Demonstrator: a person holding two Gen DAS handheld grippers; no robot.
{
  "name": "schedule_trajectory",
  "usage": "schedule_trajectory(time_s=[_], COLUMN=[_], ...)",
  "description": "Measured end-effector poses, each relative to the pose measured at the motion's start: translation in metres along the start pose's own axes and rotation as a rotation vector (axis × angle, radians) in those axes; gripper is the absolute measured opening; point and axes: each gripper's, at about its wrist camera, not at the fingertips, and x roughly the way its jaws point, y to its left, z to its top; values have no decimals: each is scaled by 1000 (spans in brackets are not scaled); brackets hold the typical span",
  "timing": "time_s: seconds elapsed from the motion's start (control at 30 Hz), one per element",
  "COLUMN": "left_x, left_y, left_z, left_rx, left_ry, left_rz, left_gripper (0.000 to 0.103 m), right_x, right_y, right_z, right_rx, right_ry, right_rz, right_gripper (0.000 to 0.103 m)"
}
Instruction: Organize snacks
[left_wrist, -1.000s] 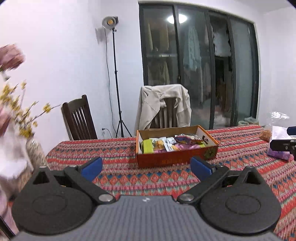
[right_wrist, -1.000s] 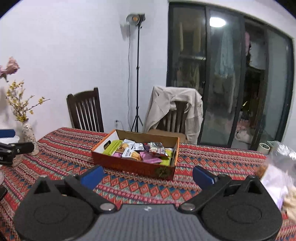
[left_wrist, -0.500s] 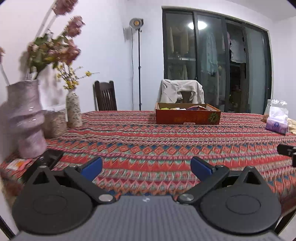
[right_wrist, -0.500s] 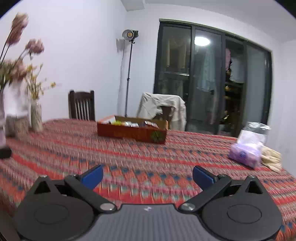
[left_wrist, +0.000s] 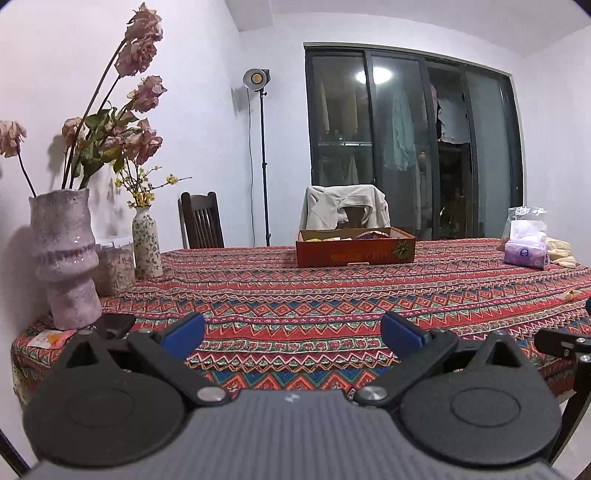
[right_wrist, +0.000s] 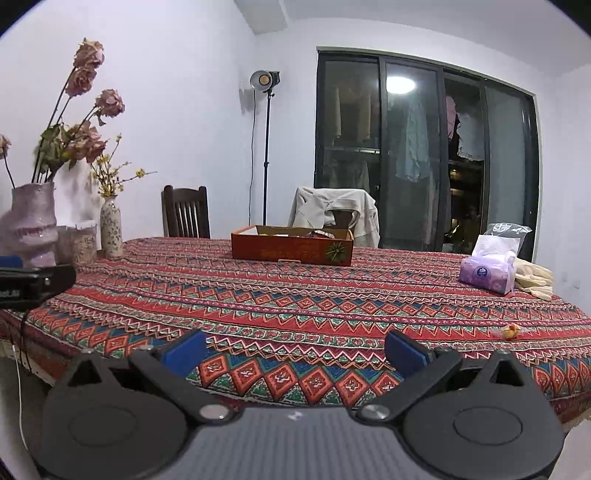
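An orange cardboard box (left_wrist: 355, 253) (right_wrist: 291, 251) holding several snack packets stands far off near the table's back edge. Only the tops of the packets show over its rim. My left gripper (left_wrist: 293, 336) is open with nothing between its blue pads, low over the near edge of the patterned tablecloth (left_wrist: 295, 306). My right gripper (right_wrist: 294, 349) is open and empty too, at the near edge further right. A small yellow wrapped sweet (right_wrist: 511, 331) lies alone on the cloth at the right.
Two vases with dried flowers (left_wrist: 66, 258) (left_wrist: 147, 242) and a jar stand at the table's left end, beside a dark phone (left_wrist: 114, 325). A purple tissue pack (right_wrist: 487, 275), a clear bag and pale gloves (right_wrist: 532, 280) sit at the right. Two chairs stand behind the table.
Both grippers have pulled back from right above the box to the near edge of the table and dropped lower. Both stay open and empty.
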Motion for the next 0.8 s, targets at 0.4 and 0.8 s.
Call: schedule_trajectory(time_s=[0.4, 0.8], left_x=[-3, -3], left_y=[-4, -2], left_z=[0, 0], left_rx=[24, 13], left_ry=[-7, -7], left_rz=[2, -6], left_gripper=[103, 103], right_x=[2, 2], right_y=[-10, -8], right_z=[12, 11], right_rx=[7, 6], right_ry=[-24, -18], right_rz=[-30, -24], right_gripper=[103, 103])
